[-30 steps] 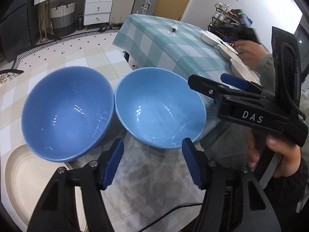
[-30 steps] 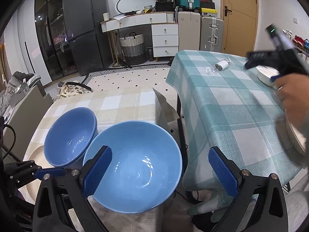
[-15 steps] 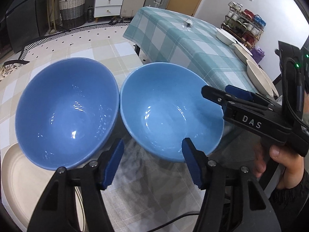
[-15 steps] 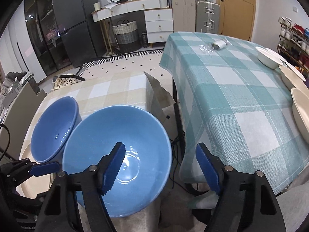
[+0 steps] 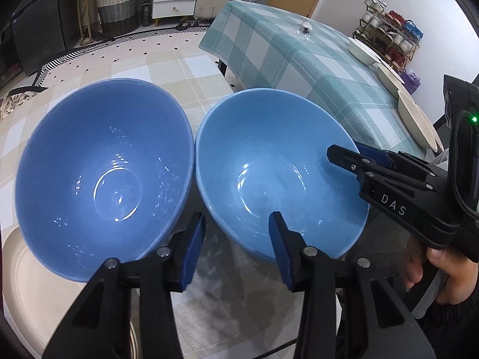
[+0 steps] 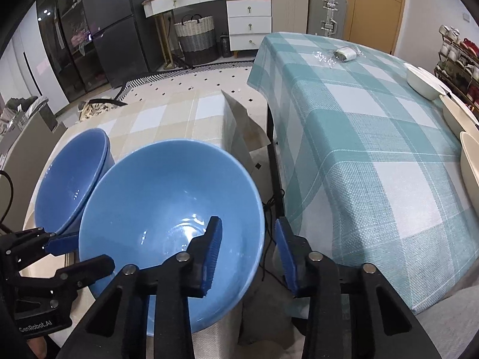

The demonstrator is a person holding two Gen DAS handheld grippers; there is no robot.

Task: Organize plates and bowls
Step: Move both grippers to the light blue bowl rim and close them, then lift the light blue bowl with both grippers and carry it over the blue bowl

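Right tongs (image 6: 248, 227), just closing astride blue bowl (image 6: 167, 197) rim, not yet pinching; left tongs (image 5: 236, 239) closing, empty.
Looks glazed, slippery, breakable: grip rim squarely between pads.

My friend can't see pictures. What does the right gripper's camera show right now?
The right gripper, jaws just closing, straddles the near rim of a big blue bowl, one finger inside and one outside. A second blue bowl sits behind it on the left, with the left gripper at its rim, and cream dishes line a teal checked tablecloth on the right.
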